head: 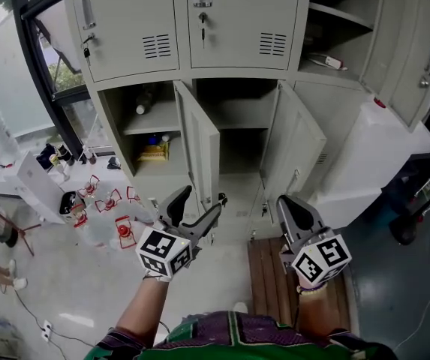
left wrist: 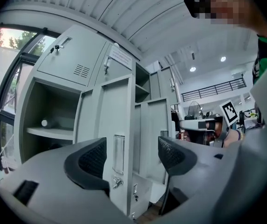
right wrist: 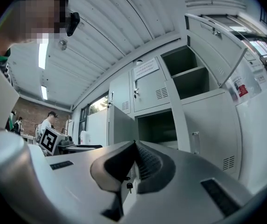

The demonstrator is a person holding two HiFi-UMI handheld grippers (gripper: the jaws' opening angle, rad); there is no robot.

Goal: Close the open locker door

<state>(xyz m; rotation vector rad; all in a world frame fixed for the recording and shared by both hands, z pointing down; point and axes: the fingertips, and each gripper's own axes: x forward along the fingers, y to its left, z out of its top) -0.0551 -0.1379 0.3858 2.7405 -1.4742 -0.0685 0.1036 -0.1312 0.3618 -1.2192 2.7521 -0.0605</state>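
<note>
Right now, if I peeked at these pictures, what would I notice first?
Grey lockers fill the top of the head view, and two doors in the middle, the left door and the right door, stand swung open. Just below, the left gripper has its fingers spread wide toward the left door, while the right gripper is shut.

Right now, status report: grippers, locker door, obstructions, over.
Left gripper jaws open, right gripper shut, empty. Locker door standing open, framed between left jaws, not gripped. Neighbouring door also open; no obstruction seen.

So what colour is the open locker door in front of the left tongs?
The door is plain light grey, best seen in the head view.
</note>
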